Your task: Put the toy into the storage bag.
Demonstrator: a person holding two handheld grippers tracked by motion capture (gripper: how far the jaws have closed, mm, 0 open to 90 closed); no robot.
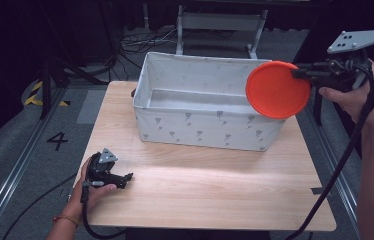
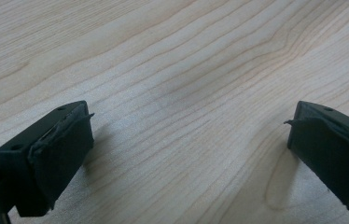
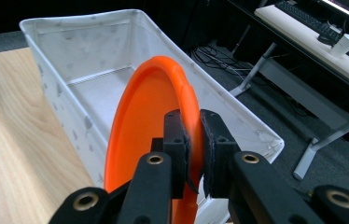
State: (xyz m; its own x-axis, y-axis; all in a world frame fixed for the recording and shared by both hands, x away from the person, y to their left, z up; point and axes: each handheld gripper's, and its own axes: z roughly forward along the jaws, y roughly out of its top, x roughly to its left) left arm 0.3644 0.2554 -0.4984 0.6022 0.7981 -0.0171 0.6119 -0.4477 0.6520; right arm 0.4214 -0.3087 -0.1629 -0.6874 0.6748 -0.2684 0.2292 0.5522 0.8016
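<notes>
Orange plastic sat pinched between my fingers (image 3: 178,140): my right gripper (image 1: 295,74) had its jaws drawn narrow onto the rim of the orange plate (image 1: 277,89), one pad on each face of it. From the right gripper view the plate stood on edge, rising up and away from the pads, with its rim caught low between them and most of the disc beyond my fingertips. In the high view I held it in the air at the right end of the white fabric bin (image 1: 205,102), the disc overlapping the bin's right corner and clear of the wooden table (image 1: 200,185). My right hand (image 1: 357,90) gripped the tool from the right of the bin. My left gripper (image 1: 125,178) lay low on the table near its front left corner, jaws spread wide with bare wood between them, well apart from the plate.
</notes>
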